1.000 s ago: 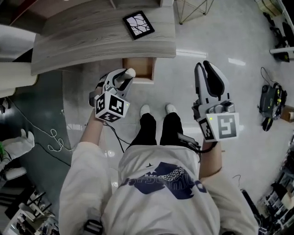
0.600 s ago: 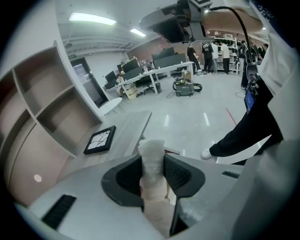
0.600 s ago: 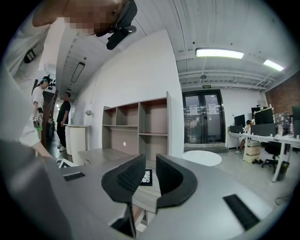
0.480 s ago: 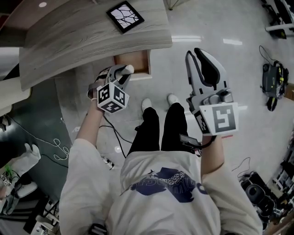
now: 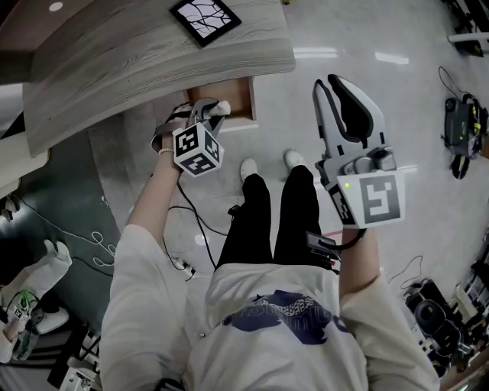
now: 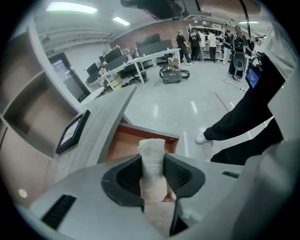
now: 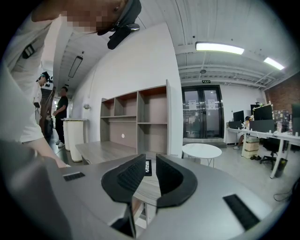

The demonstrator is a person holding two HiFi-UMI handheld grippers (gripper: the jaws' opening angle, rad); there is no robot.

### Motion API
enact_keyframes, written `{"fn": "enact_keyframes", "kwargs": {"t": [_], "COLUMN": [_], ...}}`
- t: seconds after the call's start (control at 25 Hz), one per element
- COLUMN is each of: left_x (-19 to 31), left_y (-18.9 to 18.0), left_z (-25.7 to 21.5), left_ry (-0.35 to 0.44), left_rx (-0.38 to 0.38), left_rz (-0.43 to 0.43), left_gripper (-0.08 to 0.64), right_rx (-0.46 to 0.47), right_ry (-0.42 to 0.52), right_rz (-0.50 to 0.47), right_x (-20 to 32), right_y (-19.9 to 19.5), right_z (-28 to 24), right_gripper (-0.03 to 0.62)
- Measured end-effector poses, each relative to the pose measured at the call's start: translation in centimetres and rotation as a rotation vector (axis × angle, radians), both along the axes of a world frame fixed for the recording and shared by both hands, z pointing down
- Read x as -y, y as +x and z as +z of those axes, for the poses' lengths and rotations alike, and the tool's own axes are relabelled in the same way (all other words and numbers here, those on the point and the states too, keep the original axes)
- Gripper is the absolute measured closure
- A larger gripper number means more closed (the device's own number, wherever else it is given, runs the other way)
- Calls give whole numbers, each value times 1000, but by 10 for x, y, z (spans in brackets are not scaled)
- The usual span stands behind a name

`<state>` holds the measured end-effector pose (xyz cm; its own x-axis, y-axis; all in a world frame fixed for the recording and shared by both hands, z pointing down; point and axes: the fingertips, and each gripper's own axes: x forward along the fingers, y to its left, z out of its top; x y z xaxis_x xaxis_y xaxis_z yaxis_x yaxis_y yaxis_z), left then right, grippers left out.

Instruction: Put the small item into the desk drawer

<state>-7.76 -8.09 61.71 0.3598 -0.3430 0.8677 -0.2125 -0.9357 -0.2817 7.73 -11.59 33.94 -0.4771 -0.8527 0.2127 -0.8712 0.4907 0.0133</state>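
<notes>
The small item (image 5: 220, 108) is a white wrapped roll, and my left gripper (image 5: 212, 114) is shut on it just in front of the open drawer (image 5: 233, 93). In the left gripper view the roll (image 6: 152, 161) stands upright between the dark pads of the left gripper (image 6: 153, 176), its top poking above them, with the brown drawer (image 6: 133, 143) right beyond under the grey wooden desk (image 6: 110, 117). My right gripper (image 5: 341, 98) is held up over the floor to the right, away from the desk. Its jaws (image 7: 146, 176) stand a narrow gap apart with nothing between them.
A black-framed tablet (image 5: 205, 18) lies on the desk (image 5: 137, 61). The person's legs and white shoes (image 5: 248, 168) stand just before the drawer. Cables (image 5: 183, 229) trail on the floor at left, and equipment (image 5: 461, 130) sits at right. A round white table (image 7: 201, 151) and shelves (image 7: 136, 117) lie ahead of the right gripper.
My left gripper with the white roll has moved nearer the open drawer's front edge. The head view has shifted, and the right gripper stays raised at the right.
</notes>
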Motion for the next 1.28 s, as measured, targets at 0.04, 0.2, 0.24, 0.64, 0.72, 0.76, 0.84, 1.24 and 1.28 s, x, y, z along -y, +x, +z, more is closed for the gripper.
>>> {"fn": "enact_keyframes", "kwargs": {"t": [0.04, 0.2, 0.24, 0.64, 0.72, 0.76, 0.84, 1.24, 1.28], "left_x": [1, 5, 6, 6, 8, 9, 10, 11, 11], "left_y": [0, 4, 5, 6, 8, 10, 11, 6, 5], "left_z": [7, 30, 36, 85, 89, 90, 92, 115, 117], "left_ry": [-6, -23, -30, -102, -107, -109, -116, -142, -145], "left_rx": [9, 51, 61, 114, 118, 120, 132, 203, 208], "left_rz": [2, 23, 29, 21, 30, 36, 46, 61, 60], "left_gripper": [420, 420, 420, 420, 420, 420, 420, 420, 420], "right_rx": [-1, -6, -8, -18, -16, -14, -15, 25, 24], "right_ry": [-4, -14, -17, -48, -51, -53, -54, -72, -73], "right_rz": [0, 6, 8, 13, 16, 17, 17, 36, 38], "right_x": [1, 5, 6, 8, 9, 10, 11, 15, 16], "right_y": [0, 2, 2, 4, 4, 3, 3, 7, 7], "right_z": [4, 19, 22, 51, 55, 56, 57, 72, 73], "right_gripper": [527, 526, 526, 526, 526, 526, 526, 526, 526]}}
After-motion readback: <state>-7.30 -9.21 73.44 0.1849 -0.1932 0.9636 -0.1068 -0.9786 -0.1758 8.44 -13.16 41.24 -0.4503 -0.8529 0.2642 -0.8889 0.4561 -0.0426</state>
